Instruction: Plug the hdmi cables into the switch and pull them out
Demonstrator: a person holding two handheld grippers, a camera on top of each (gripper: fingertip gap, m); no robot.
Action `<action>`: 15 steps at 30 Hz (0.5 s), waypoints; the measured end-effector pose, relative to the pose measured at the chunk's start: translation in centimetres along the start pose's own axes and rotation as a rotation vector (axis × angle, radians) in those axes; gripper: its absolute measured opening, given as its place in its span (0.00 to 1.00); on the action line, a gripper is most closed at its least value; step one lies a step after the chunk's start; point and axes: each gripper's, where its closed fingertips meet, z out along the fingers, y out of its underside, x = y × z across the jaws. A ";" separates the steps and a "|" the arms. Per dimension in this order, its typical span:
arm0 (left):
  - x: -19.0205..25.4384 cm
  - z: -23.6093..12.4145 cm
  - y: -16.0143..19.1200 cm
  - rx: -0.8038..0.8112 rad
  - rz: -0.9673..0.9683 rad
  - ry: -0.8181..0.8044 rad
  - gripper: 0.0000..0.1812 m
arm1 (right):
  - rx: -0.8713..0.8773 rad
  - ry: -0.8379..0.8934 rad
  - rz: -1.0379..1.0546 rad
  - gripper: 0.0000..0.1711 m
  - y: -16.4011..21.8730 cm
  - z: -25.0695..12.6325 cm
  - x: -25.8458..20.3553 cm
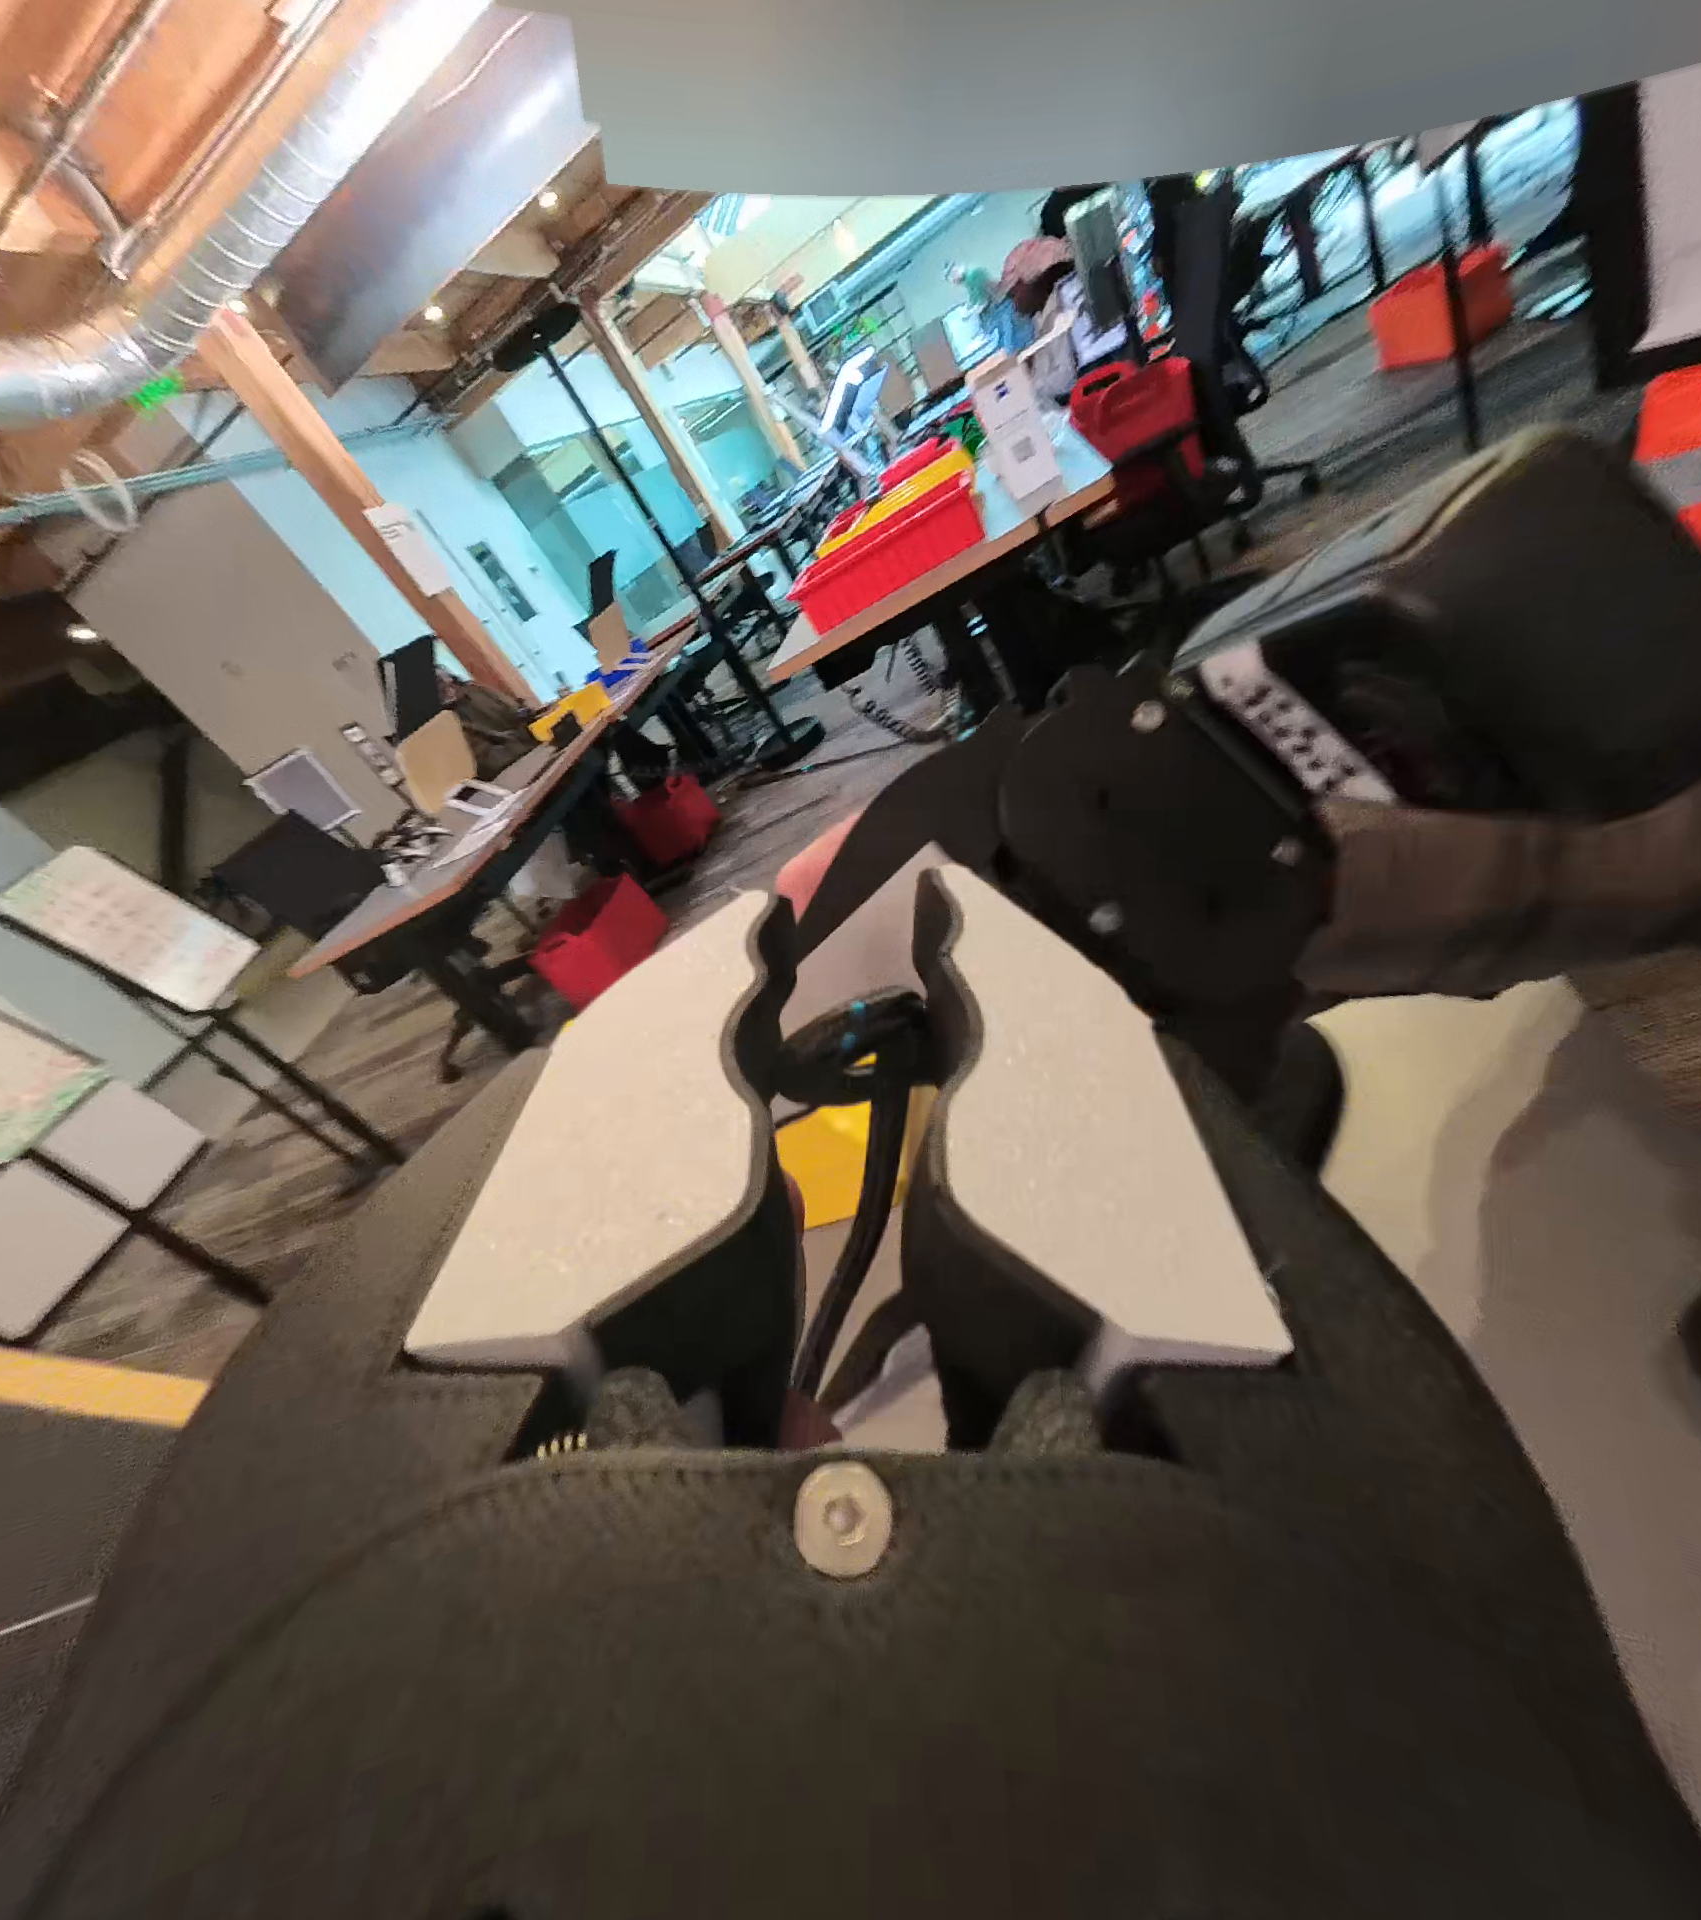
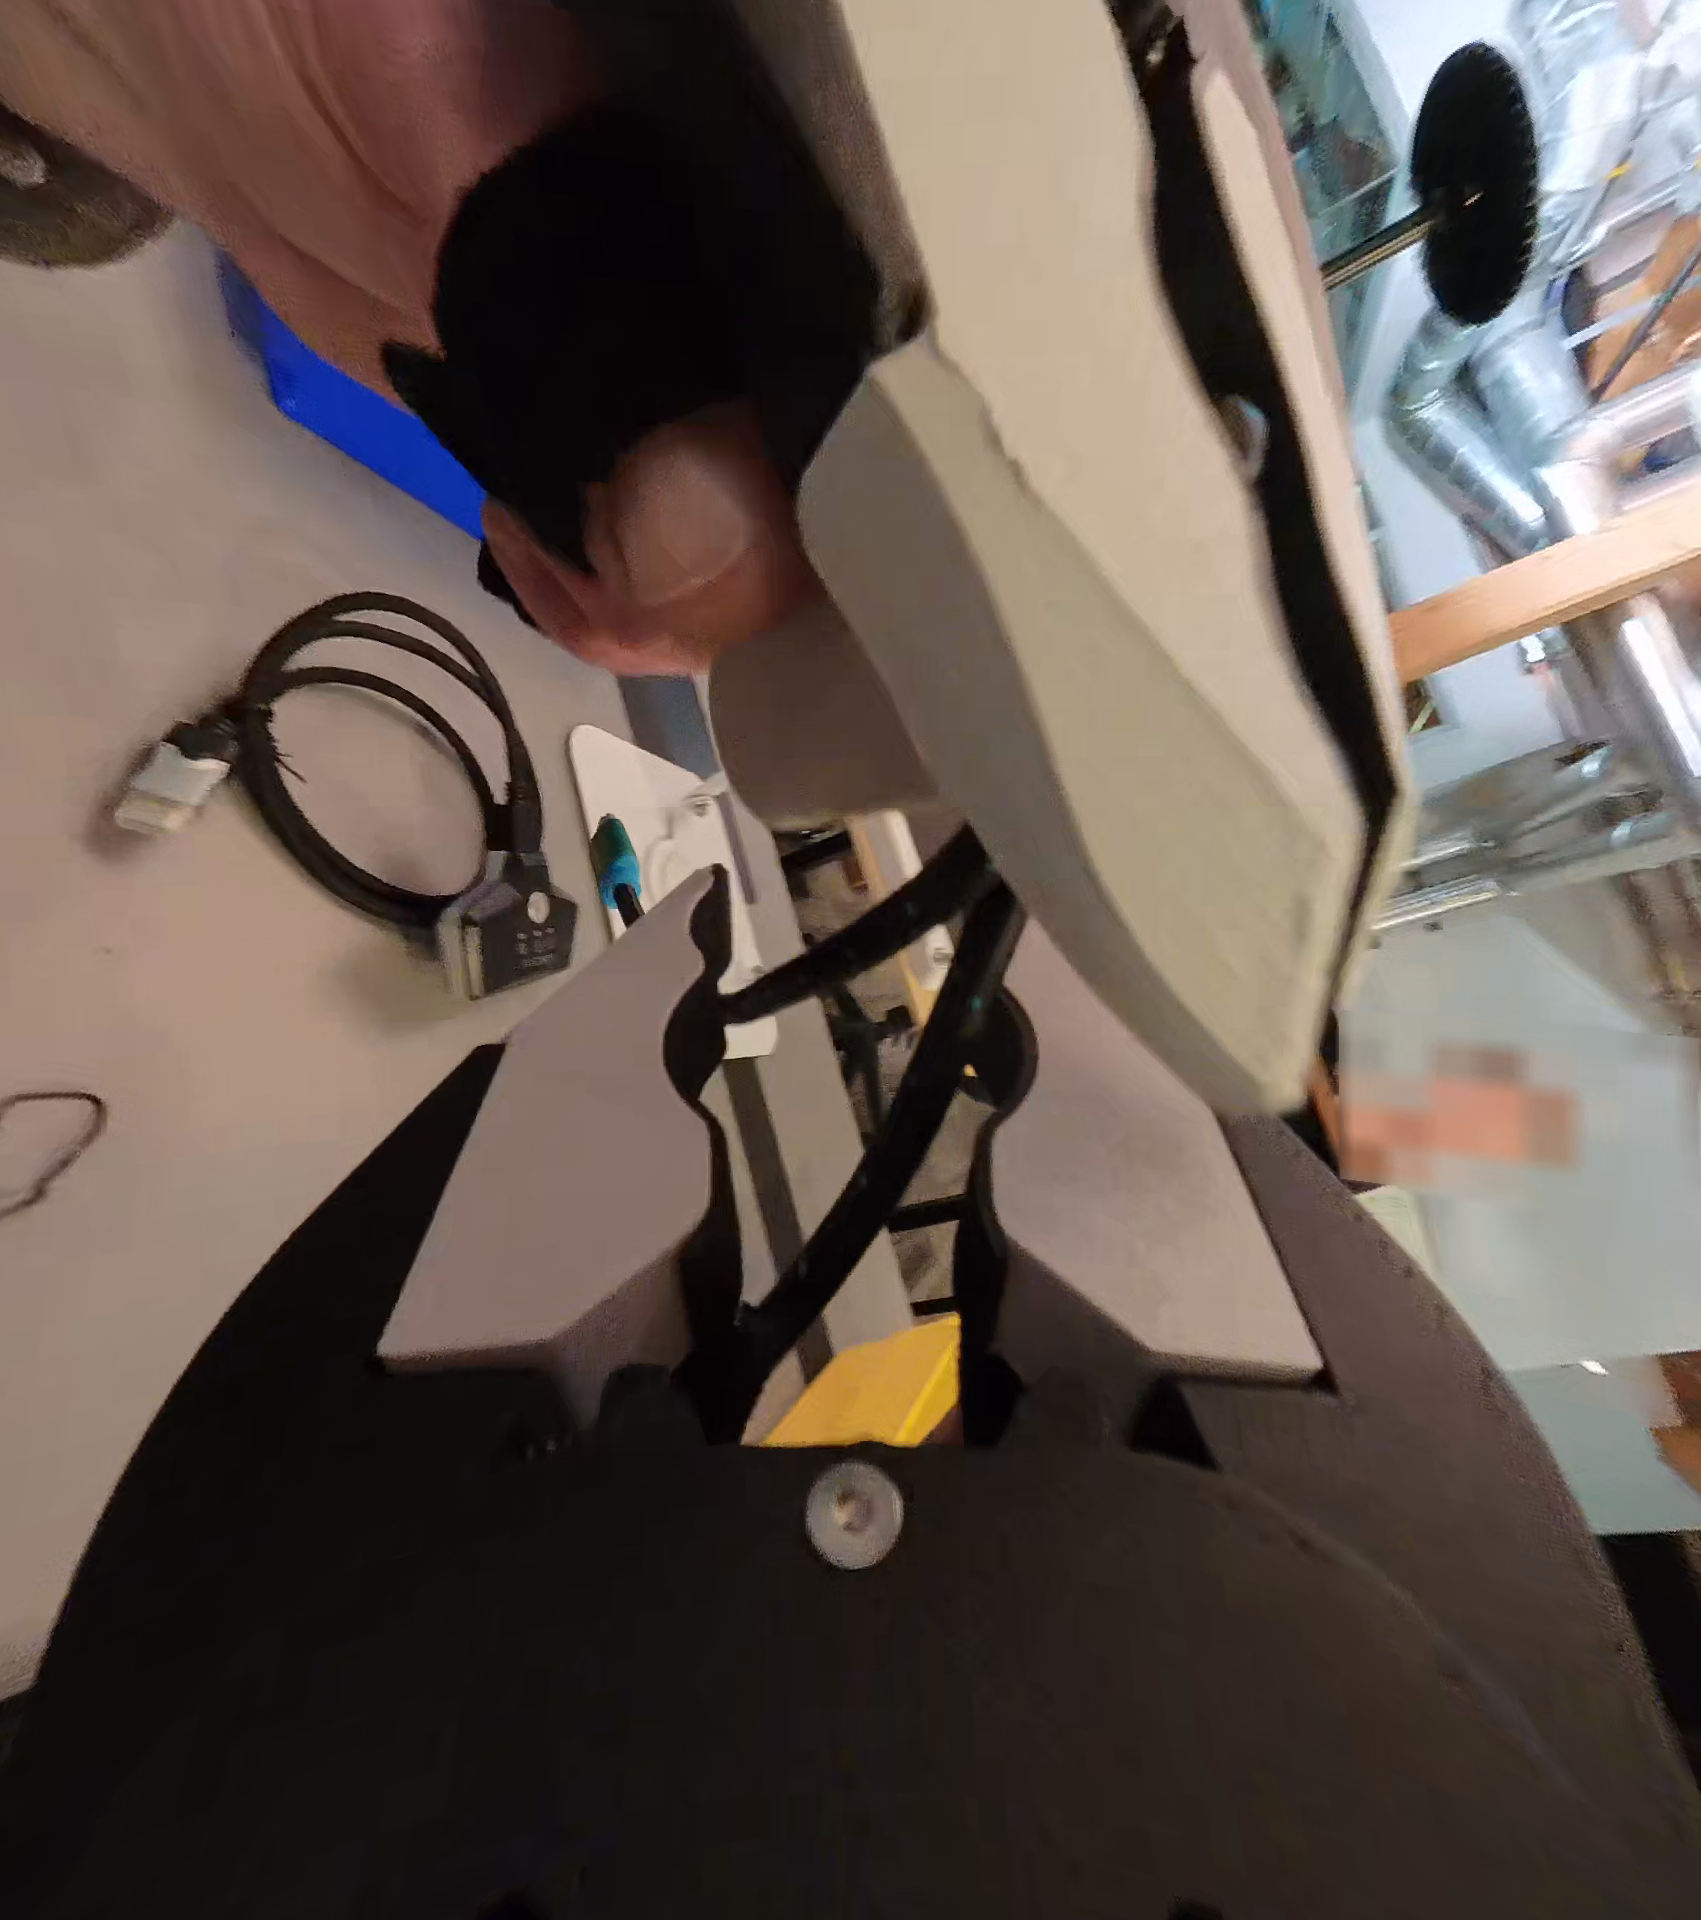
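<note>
HDMI cables: one black, round-sheathed cable lies coiled on the smooth grey table, its silver plug free, its other end at the small dark switch; a second black cable is bundled between the left tongs, which are nearly closed around it; two strands of it cross the gap of the right tongs, whether gripped I cannot tell; pale matte pads; one blue bin.
</note>
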 end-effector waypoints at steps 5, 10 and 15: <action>1.9 -0.4 -0.8 0.063 -0.046 0.133 0.13 | 0.222 -0.234 0.194 0.06 -2.6 -0.1 -1.9; 3.5 -1.2 -1.0 0.064 -0.006 0.304 0.13 | 0.378 -0.506 0.291 0.00 -4.7 -1.5 -3.9; 3.7 -1.7 0.5 -0.013 0.067 0.344 0.14 | 0.321 -0.521 0.240 0.00 -3.8 -1.0 -4.6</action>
